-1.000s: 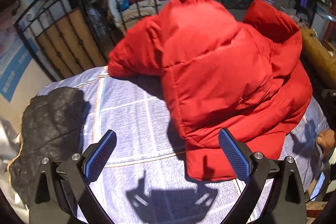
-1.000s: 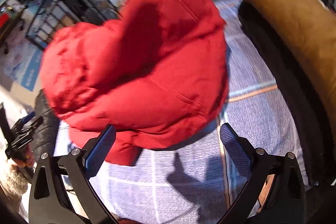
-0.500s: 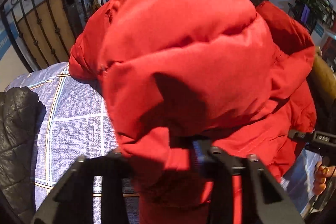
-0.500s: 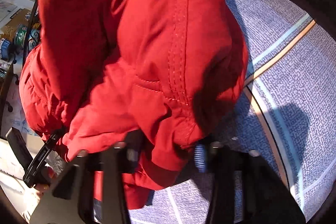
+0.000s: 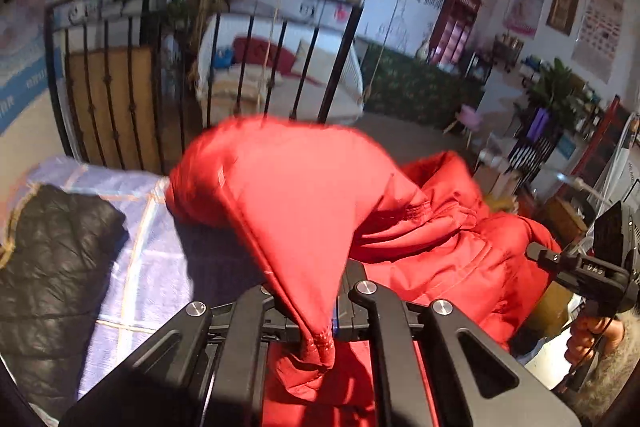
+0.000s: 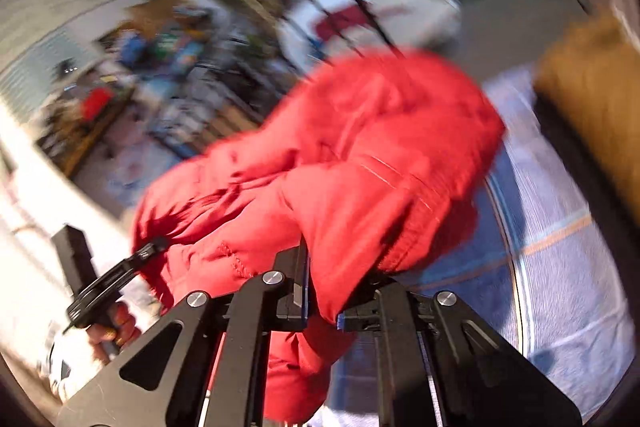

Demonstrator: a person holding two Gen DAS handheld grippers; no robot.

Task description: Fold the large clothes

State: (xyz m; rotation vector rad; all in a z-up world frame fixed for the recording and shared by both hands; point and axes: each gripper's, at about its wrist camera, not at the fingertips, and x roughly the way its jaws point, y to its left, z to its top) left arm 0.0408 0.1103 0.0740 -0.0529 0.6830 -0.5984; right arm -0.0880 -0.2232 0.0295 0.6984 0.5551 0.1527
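While a black quilted jacket [image 5: 52, 267] lies at the left edge of the checked blue sheet [image 5: 136, 259], open sheet separates it from the red puffer coat [image 5: 304, 195]. Behind stands a black iron railing [image 5: 120, 83]. The left tongs [image 5: 316, 323] are clamped tight on the coat's hem, as are the right tongs [image 6: 320, 307], whose jaws have just been closing on red fabric. Bare sheet [image 6: 560, 247] stretches right of the coat to a brown garment [image 6: 596, 99] at the far edge. A second ago both tongs gaped wide over the coat lying heaped on the sheet; now its near edge hangs raised from them.
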